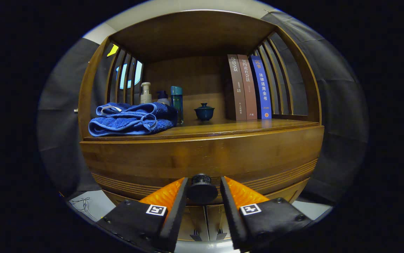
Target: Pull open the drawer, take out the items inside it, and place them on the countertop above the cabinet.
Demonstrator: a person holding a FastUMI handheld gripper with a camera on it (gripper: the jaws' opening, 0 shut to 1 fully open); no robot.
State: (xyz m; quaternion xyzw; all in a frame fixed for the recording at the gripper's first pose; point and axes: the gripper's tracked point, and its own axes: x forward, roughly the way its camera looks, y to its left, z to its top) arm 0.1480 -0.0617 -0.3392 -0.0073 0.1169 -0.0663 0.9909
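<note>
The wooden cabinet's drawer front point(202, 158) stands flush with the cabinet, directly ahead of me. Its round black knob point(202, 191) sits between my fingertips. My gripper point(203, 186) has its orange-and-black fingers point(173, 200) closed in on the knob from both sides, and both pads appear to touch it. What lies inside the drawer is hidden. The countertop point(223, 127) above the drawer is a wooden shelf surface with bare room at its front middle and right.
On the countertop, a folded blue towel point(131, 119) lies at the left, with bottles point(176, 102) behind it. A small dark lidded cup point(204, 112) stands mid-back and three upright books point(249, 88) at the right. Slatted side walls and a wooden top enclose the shelf. Lower cabinet doors point(205, 225) show below the knob.
</note>
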